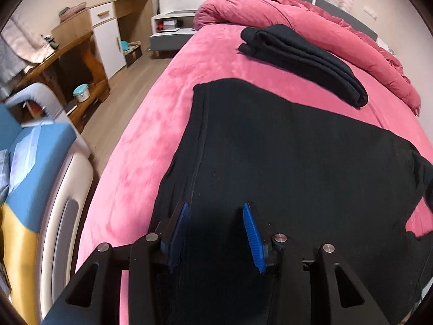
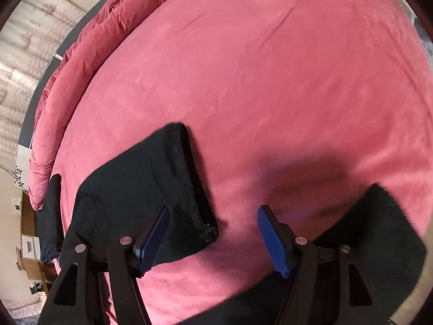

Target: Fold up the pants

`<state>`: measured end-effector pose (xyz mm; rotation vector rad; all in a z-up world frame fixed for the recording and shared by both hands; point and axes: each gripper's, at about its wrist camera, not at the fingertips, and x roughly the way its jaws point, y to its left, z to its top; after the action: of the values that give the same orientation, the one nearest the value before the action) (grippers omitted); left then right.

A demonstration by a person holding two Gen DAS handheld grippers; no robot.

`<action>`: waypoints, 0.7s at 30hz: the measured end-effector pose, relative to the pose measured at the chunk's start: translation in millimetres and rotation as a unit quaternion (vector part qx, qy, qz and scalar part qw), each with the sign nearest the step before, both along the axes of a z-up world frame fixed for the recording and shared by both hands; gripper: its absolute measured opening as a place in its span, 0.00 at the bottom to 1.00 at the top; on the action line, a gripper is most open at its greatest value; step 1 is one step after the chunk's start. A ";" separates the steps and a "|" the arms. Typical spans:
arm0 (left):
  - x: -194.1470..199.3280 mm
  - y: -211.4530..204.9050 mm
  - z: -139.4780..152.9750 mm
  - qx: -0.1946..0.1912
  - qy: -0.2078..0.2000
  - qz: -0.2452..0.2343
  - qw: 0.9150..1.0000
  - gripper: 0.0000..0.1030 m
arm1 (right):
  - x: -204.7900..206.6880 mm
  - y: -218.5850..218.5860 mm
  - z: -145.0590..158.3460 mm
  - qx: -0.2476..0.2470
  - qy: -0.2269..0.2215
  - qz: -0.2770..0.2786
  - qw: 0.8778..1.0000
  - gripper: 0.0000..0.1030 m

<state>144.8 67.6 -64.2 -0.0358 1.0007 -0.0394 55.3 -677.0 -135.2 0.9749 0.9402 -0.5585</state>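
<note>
Folded black garment (image 1: 303, 62) upper centre beside rolled pink duvet (image 1: 311, 19), wooden desk (image 1: 78, 62) upper left, black pants (image 1: 284, 149) flat mid-frame on pink bed (image 1: 151, 140), left gripper (image 1: 215, 233) and right gripper (image 2: 212, 239) both released, grasping nothing, waistband (image 2: 189, 178) lower left.

Both wrist cameras look steeply down past their own fingers, close over the pink bed (image 1: 130, 168); they share the black pants (image 1: 284, 162).

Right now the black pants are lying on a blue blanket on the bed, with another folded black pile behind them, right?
Not quite. The blanket under the black pants is pink, not blue; the left wrist view shows it. The folded black pile does lie behind them on the bed.
</note>
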 end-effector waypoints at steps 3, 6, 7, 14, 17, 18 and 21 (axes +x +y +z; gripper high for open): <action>-12.9 -1.3 -2.7 -0.005 0.005 0.008 1.000 0.42 | 5.8 2.9 11.9 -0.025 -0.006 0.028 0.999 0.50; -21.6 -3.1 -9.5 -0.005 0.013 0.012 1.000 0.42 | 23.2 16.2 25.2 -0.084 0.042 0.067 0.993 0.12; -22.9 -3.9 -11.9 -0.003 0.015 0.012 1.000 0.42 | 29.6 19.5 31.9 -0.106 0.049 0.078 0.990 0.09; -35.1 -4.7 -23.6 0.038 0.016 0.008 0.999 0.47 | 47.0 5.4 77.1 -0.268 0.123 0.067 0.953 0.07; -39.2 -1.9 -28.2 0.046 0.022 0.010 0.999 0.50 | 49.6 -7.7 69.0 -0.304 0.196 0.057 0.930 0.09; -40.5 -1.0 -28.4 0.046 0.022 0.011 0.999 0.50 | 53.3 -10.6 60.3 -0.302 0.225 0.052 0.925 0.11; -45.0 1.1 -29.6 0.057 0.022 0.010 0.998 0.54 | 62.9 -3.6 46.3 -0.297 0.231 0.064 0.924 0.24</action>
<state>99.8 68.6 -93.8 0.0584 1.0451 0.0360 118.2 -680.6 -89.0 0.2292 1.1450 -0.9184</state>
